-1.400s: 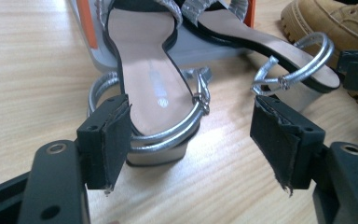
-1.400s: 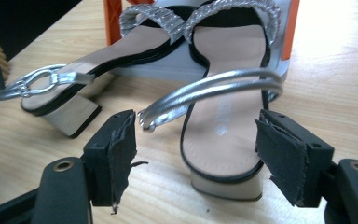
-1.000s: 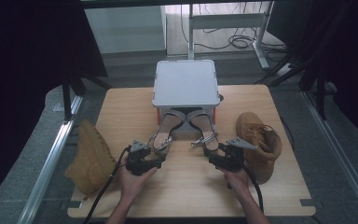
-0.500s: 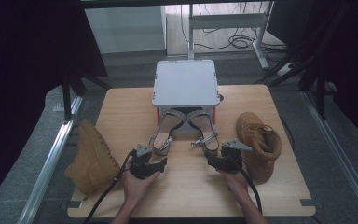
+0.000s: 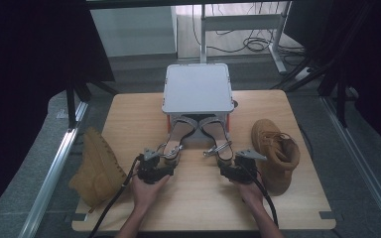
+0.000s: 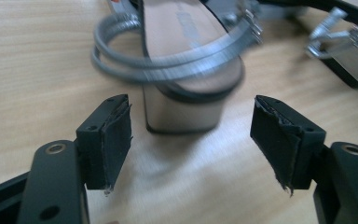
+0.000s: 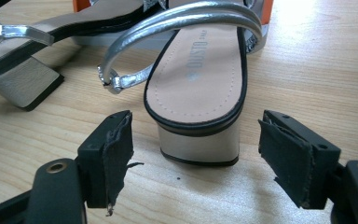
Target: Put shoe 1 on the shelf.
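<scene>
I have drawn both claws back toward the bench's near edge. My left claw (image 6: pixel 193 140) and right claw (image 7: pixel 198 154) gape, released, each just behind a sandal heel (image 6: pixel 186 109) (image 7: pixel 199 140) mid-bench, ready to grip.

2 silver sandals (image 5: pixel 198 136) lie below a white box (image 5: pixel 196 89); the left gripper (image 5: pixel 155 166) and right gripper (image 5: pixel 234 168) sit just behind their heels.

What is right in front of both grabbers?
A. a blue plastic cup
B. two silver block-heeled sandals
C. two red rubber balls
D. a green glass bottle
B: each open black gripper, left and right, faces the block heel of a silver strappy sandal, left, right, on the wooden table.
</scene>
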A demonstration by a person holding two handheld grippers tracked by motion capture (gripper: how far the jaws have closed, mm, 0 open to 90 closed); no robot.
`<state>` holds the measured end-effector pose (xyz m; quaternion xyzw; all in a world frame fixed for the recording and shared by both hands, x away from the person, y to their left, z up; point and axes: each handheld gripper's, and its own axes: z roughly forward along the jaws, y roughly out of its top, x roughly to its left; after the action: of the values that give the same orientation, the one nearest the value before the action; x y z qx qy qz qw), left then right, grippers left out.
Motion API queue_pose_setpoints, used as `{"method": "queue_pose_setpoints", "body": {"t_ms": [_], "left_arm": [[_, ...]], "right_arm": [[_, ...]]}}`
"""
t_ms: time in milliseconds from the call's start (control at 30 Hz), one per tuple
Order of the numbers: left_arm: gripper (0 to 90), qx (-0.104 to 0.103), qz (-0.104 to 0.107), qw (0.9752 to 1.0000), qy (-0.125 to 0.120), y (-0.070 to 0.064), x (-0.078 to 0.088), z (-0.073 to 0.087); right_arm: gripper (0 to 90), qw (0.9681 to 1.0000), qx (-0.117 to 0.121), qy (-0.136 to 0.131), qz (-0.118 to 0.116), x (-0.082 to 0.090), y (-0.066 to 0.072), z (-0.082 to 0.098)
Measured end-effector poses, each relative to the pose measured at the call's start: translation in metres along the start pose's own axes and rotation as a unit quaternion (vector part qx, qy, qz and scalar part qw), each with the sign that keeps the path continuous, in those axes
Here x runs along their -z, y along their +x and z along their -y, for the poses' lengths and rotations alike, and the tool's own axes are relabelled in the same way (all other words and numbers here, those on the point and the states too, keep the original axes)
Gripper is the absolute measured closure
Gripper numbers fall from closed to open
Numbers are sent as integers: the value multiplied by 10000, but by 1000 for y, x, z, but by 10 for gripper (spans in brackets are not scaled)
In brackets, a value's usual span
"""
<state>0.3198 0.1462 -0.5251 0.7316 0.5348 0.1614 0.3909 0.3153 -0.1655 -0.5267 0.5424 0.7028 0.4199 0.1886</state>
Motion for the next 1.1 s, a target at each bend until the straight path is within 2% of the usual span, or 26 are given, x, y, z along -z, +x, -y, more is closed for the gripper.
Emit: {"method": "queue_pose_setpoints", "body": {"t_ms": [267,400,667,800,1100], "left_arm": [[304,-118,-46,9999,78,-4,-15,-14],[348,-97,-117,9998,93,-5,-23,-18],[381,-171,-268,9995,-11,-8,-27,-16],[386,-102,-379,9992,-117,-12,-27,-15],[392,101,-495,9981,-359,-14,-32,-18]], "right_arm": [[271,10000,-27,31,9,-5,0,-2],[283,10000,-4,51,21,-9,3,-3],[377,9996,-87,118,221,-16,7,-4],[402,9993,-19,134,335,-16,9,-3],[410,9992,92,160,359,-16,10,-3]]}}
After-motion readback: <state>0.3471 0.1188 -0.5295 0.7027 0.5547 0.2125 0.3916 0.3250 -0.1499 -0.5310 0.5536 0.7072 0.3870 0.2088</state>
